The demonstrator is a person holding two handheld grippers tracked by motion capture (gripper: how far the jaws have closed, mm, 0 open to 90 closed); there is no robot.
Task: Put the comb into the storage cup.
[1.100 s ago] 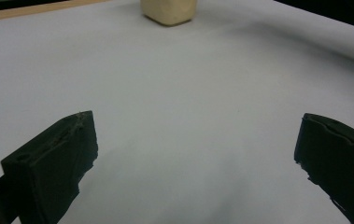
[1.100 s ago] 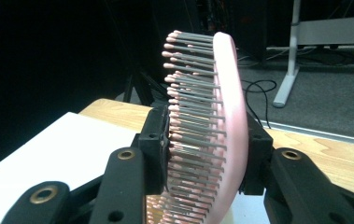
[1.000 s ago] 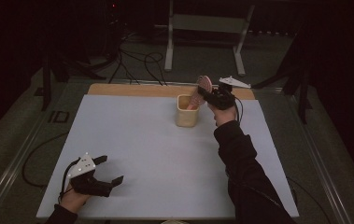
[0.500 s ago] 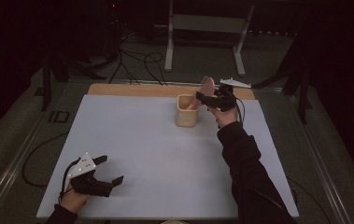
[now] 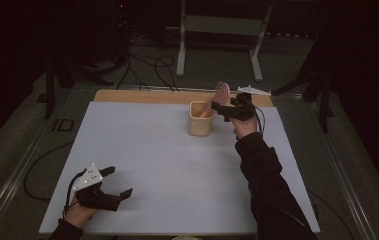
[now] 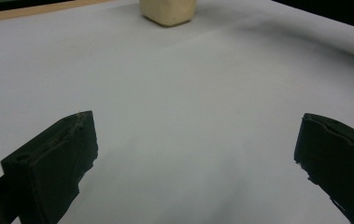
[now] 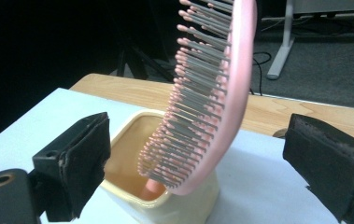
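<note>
Since the earlier frame, the jaws of the right tool (image 5: 225,106) have just been opened: the pink hairbrush (image 5: 220,93), gripped a second ago, is now released and left standing between the spread jaws without being pressed by either pad. In the right gripper view the hairbrush (image 7: 212,93) is seen with its handle sunk into the cream cup (image 7: 165,196), its head leaning up and out over the rim, and its grey, pink-tipped bristles turned toward the left jaw. Clear gaps are seen between the brush and both black pads.

From the high view, the cup (image 5: 199,119) is placed near the far edge of the white counter (image 5: 177,165), just in front of a wooden strip (image 5: 142,96) that runs along that far edge. The right tool is held level just beside the cup, on its right, at the height of the brush head.

The left tool (image 5: 118,187) is rested at the near left corner of the counter, well apart from the cup, and has been kept in place. Its jaws are spread wide, and in the left gripper view nothing but bare counter (image 6: 188,116) is seen between them, with the cup (image 6: 167,11) far ahead.
</note>
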